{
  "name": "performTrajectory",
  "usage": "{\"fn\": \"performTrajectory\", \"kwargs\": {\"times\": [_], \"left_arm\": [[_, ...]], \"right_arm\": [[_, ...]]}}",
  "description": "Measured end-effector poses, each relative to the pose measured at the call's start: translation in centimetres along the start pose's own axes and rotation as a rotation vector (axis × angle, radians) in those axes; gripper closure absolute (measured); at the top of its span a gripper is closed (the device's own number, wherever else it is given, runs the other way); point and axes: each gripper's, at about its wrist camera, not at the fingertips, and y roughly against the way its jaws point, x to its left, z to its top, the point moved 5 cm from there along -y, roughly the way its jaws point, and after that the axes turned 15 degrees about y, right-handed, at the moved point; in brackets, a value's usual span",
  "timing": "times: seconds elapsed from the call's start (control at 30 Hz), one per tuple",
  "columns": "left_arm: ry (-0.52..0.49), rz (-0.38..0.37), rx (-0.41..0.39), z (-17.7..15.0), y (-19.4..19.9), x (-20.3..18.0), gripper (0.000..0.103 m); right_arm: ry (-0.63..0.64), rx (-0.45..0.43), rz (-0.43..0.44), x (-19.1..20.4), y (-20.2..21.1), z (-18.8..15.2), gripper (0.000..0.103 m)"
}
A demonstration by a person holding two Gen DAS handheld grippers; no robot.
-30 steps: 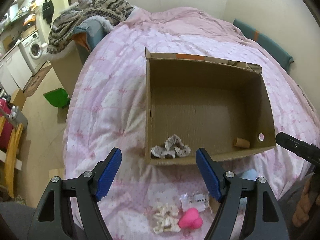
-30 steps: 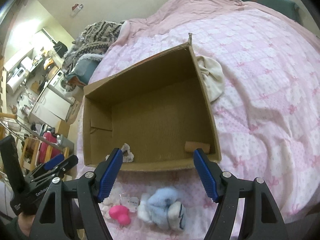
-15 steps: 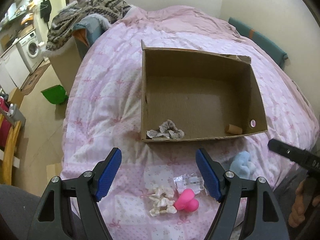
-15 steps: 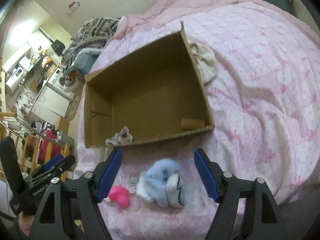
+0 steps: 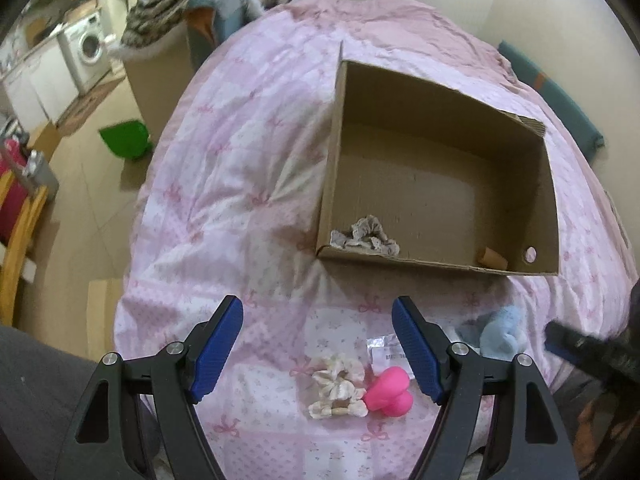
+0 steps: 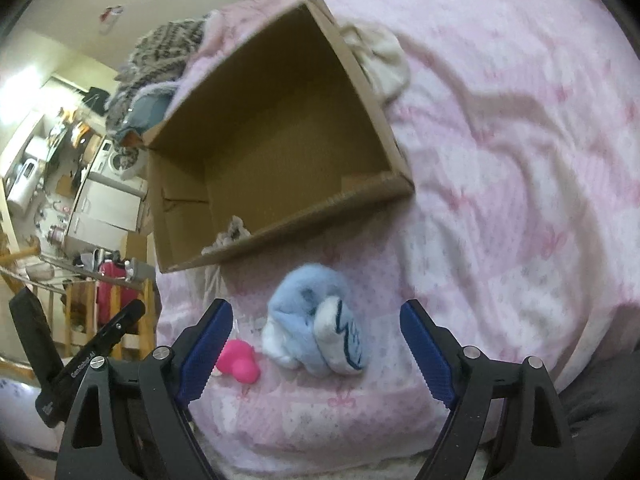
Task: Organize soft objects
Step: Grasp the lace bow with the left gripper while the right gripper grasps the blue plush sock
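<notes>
A: Fluffy blue-and-white plush toy [image 6: 316, 320] lies on the pink quilted bedspread [image 6: 500, 200], just before the open brown cardboard box [image 6: 276, 136]. The right gripper [image 6: 316, 344] is opening wider, nothing pinched yet.

B: Straddle its thick middle, then squeeze. The left gripper [image 5: 318, 344], spread and empty, hangs near the cream fabric scrunchies [image 5: 338, 384] and pink rubbery toy [image 5: 390, 392].

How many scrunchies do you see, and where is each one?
2. A grey scrunchie lies inside the cardboard box, in its near-left corner. A cream scrunchie lies on the pink bedspread, touching the pink toy. Others may be hidden.
</notes>
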Motion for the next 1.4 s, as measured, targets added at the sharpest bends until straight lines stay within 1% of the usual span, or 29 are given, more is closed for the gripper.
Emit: {"fn": "performTrajectory", "kwargs": {"times": [0.1, 0.2, 0.23, 0.27, 0.3, 0.33, 0.37, 0.4, 0.47, 0.5, 0.57, 0.63, 0.77, 0.83, 0.9, 1.0, 1.1, 1.17, 1.27, 1.3, 1.33, 1.37, 1.4], "left_arm": [[0.007, -0.005, 0.009, 0.0, -0.2, 0.0, 0.028], [-0.006, 0.001, 0.014, -0.1, -0.4, -0.3, 0.028], [-0.007, 0.001, 0.016, -0.1, -0.5, -0.3, 0.028], [-0.008, 0.002, 0.019, -0.2, -0.6, -0.4, 0.028], [-0.008, 0.002, 0.021, -0.2, -0.7, -0.4, 0.028], [-0.008, 0.001, 0.023, -0.2, -0.8, -0.4, 0.028], [-0.008, 0.001, 0.025, -0.2, -0.8, -0.4, 0.028], [-0.006, 0.002, 0.029, -0.2, -0.9, -0.3, 0.028], [-0.002, 0.001, 0.043, -0.3, -1.2, -0.3, 0.028], [0.002, 0.001, 0.052, -0.3, -1.3, -0.2, 0.028], [0.010, 0.002, 0.056, -0.3, -1.4, 0.0, 0.028], [0.019, 0.005, 0.057, -0.2, -1.5, 0.2, 0.028], [0.036, 0.013, 0.064, -0.3, -1.6, 0.8, 0.028], [0.041, 0.021, 0.080, -0.5, -1.9, 1.1, 0.028], [0.034, 0.043, 0.102, -0.9, -2.3, 1.3, 0.028], [-0.002, 0.073, 0.186, -2.2, -3.9, 1.3, 0.030], [-0.012, 0.087, 0.248, -3.3, -5.1, 1.4, 0.043], [-0.006, 0.083, 0.306, -4.1, -6.0, 1.5, 0.044], [0.013, 0.059, 0.386, -5.1, -7.3, 1.4, 0.048], [0.016, 0.056, 0.413, -5.6, -7.7, 1.4, 0.051], [0.018, 0.055, 0.436, -6.0, -8.2, 1.3, 0.059], [0.022, 0.052, 0.459, -6.3, -8.6, 1.3, 0.064], [0.026, 0.048, 0.481, -6.7, -9.0, 1.3, 0.073]], "right_arm": [[0.042, 0.076, -0.028, 0.7, -2.2, -0.4, 0.012], [0.032, 0.146, -0.015, 0.9, -4.6, -0.8, 0.012], [0.030, 0.164, -0.018, 0.9, -5.2, -0.9, 0.014], [0.031, 0.183, -0.023, 0.9, -5.9, -1.0, 0.023], [0.029, 0.198, -0.022, 0.8, -6.4, -1.1, 0.029], [0.016, 0.213, -0.006, 0.7, -6.9, -1.2, 0.043], [-0.013, 0.227, 0.021, 0.3, -7.5, -1.4, 0.052], [-0.034, 0.236, 0.031, 0.0, -7.8, -1.7, 0.053], [-0.055, 0.236, 0.038, -0.4, -7.7, -1.8, 0.064], [-0.059, 0.226, 0.047, -0.5, -7.5, -1.7, 0.066], [-0.032, 0.196, 0.038, -0.4, -6.6, -1.5, 0.070], [-0.010, 0.150, 0.033, -0.1, -5.5, -1.1, 0.071], [0.029, 0.020, 0.015, 0.4, -2.1, 0.0, 0.071], [0.073, -0.037, -0.023, 1.1, -0.6, 0.3, 0.071], [0.110, -0.089, -0.006, 2.1, 0.7, 0.6, 0.071], [0.140, -0.086, 0.013, 2.9, 0.7, 0.5, 0.071], [0.138, -0.066, 0.026, 3.1, 0.1, 0.4, 0.071], [0.133, -0.057, 0.031, 3.0, -0.2, 0.5, 0.071], [0.118, -0.044, 0.033, 2.7, -0.6, 0.5, 0.071], [0.113, -0.041, 0.033, 2.8, -0.8, 0.5, 0.071], [0.107, -0.038, 0.034, 2.7, -0.9, 0.6, 0.070], [0.104, -0.038, 0.035, 2.5, -0.7, 0.5, 0.070], [0.102, -0.038, 0.037, 2.5, -0.8, 0.5, 0.070]]}}
